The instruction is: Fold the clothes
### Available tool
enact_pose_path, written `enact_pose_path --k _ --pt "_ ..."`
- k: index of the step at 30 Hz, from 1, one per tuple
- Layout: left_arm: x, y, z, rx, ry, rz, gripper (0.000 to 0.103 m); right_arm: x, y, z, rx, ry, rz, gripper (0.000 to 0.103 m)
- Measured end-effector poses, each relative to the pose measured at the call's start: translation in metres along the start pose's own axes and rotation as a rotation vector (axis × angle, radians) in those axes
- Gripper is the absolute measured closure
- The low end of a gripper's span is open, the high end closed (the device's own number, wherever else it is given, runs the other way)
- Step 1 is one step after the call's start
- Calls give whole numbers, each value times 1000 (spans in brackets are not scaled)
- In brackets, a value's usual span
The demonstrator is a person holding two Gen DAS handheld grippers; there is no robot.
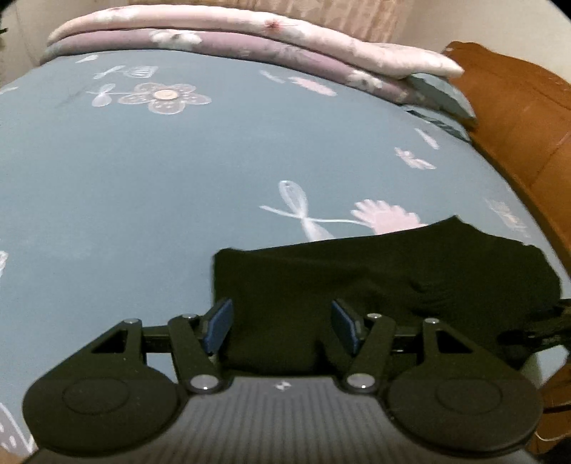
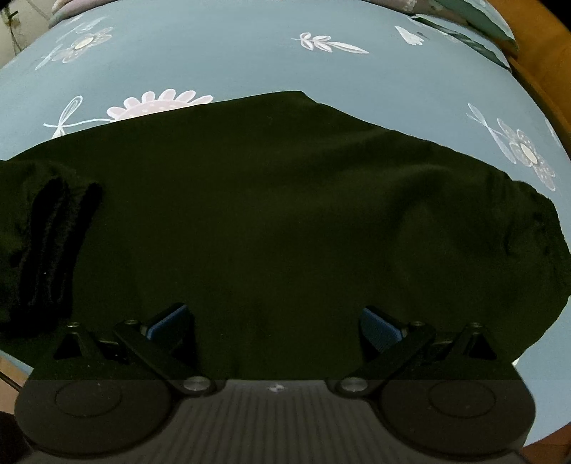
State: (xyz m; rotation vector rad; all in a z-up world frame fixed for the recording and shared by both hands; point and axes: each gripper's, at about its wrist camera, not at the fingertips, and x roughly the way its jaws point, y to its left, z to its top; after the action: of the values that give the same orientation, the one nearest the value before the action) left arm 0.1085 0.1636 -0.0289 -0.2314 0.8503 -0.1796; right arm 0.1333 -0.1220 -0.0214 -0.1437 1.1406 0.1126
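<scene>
Blue-padded fingers of the left gripper [image 1: 282, 326] stood spread apart, straddling the near left part of a black garment [image 1: 374, 285] with no cloth pinched. Over the garment's middle, the right gripper [image 2: 274, 326] hung just as wide, its pads [image 2: 380, 326] clear of the fabric. That garment lay mostly flat on the blue-grey flowered bedsheet [image 1: 142, 171], a ribbed cuff or band [image 2: 50, 242] bunched at its left end; a folded pink quilt [image 1: 232, 32] sat well apart by the headboard. Judging by this, the fold had not yet started. Next, each gripper would likely need to drop onto an edge and clamp it before lifting.
</scene>
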Motion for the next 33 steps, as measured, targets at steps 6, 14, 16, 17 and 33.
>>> enact_pose_path --k 6,14,16,17,33 --pt "9 -15 -6 15 46 -102 43 2 8 5 -11 8 -2 0" --pt "20 -21 -18 24 104 -100 43 12 11 10 -29 35 -12 0" --pt "11 -17 -12 7 78 -94 43 13 11 11 -30 35 -15 0" --pt "7 -15 -9 -2 64 -90 43 13 11 12 -29 32 -14 0" --pt "6 41 6 -230 57 11 45 4 -7 4 15 -7 -9 0"
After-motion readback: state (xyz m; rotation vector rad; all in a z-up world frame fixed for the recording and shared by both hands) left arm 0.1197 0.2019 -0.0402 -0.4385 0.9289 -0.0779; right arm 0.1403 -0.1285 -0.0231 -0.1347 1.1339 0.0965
